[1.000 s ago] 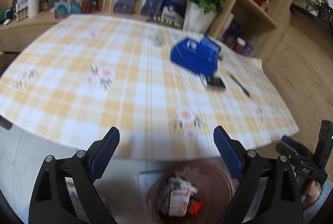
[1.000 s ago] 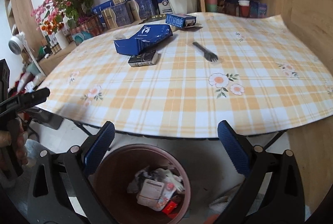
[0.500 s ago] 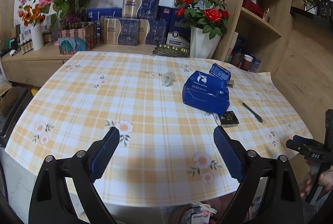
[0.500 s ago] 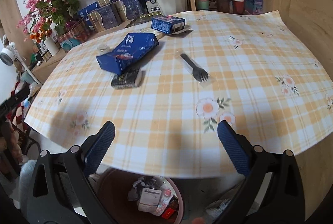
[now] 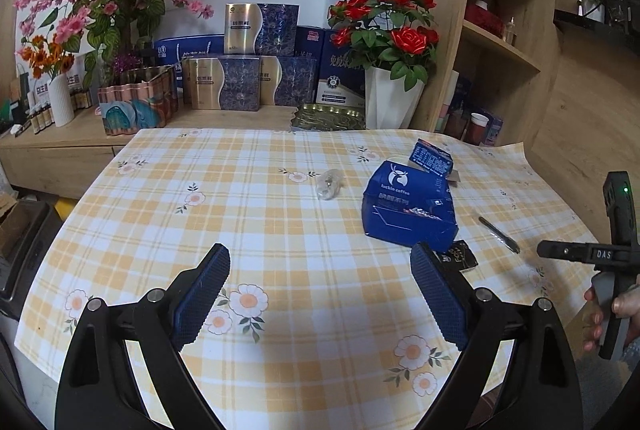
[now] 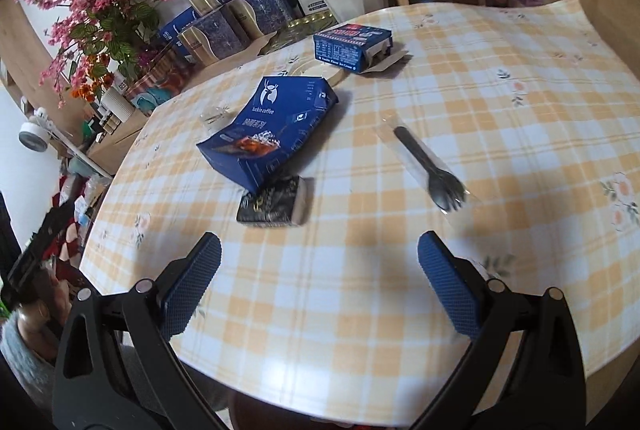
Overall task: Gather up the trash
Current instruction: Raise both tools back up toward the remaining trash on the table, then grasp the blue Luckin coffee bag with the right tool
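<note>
left gripper point(image 5: 320, 294): jaws wide apart, nothing in them, hanging over the near part of the tabletop point(image 5: 280, 242). A second ago this view looked down past the table edge at a bin with wrappers in it; now it has swung up and the whole spread is in sight.

right gripper point(image 6: 318, 286): same story, jaws spread and empty. It has come up and in from the bin side, and the bin has dropped out of its view.

what that means: looks to me like a drop-off just finished and both hands are back for the next pickup.

trash left on the tabletop: big blue coffee box point(image 6: 272, 126) lying tilted, with a black wrapper point(image 6: 274, 204) touching its near corner. A smaller blue carton point(image 6: 352, 44) sits farther back with its flap open. A black fork in a clear sleeve point(image 6: 430, 170) is well apart to the right. A crumpled clear bit point(image 5: 328, 184) is left of the coffee box.

closest target: the black wrapper is nearest the right gripper, so my guess is that goes next.

watch out: wrapper is flat and tucked against the box, so the jaws might nudge the box too.

not trash: the flower vases and gift boxes on the shelf behind, I'd say.
</note>
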Available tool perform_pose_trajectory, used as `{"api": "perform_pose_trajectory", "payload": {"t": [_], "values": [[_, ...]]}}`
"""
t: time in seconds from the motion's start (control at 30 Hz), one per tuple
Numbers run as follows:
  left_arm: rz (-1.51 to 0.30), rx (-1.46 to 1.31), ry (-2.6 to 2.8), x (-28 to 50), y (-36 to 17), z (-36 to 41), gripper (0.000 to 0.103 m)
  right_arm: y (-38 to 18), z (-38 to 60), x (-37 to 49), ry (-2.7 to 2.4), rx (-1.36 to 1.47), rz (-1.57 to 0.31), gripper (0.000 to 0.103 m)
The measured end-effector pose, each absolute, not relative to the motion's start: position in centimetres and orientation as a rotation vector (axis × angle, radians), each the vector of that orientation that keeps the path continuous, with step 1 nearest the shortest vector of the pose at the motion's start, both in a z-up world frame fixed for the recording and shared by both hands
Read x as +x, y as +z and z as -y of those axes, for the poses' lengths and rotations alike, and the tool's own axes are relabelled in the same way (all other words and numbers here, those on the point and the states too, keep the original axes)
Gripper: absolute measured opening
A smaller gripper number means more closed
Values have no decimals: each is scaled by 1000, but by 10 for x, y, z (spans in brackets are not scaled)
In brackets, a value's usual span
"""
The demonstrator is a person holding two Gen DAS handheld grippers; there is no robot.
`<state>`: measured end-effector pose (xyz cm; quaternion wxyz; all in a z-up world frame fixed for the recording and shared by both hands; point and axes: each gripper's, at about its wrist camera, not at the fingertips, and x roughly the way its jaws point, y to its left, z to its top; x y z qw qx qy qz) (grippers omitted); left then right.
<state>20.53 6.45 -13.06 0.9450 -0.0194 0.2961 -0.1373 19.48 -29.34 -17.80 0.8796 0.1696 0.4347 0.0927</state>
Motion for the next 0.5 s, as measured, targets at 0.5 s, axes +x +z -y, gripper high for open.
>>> {"api": "perform_pose_trajectory", "payload": {"t": [0.5], "values": [[-621, -77, -238, 224, -146, -89, 89, -201, 289, 270, 273, 544, -950, 92]]}}
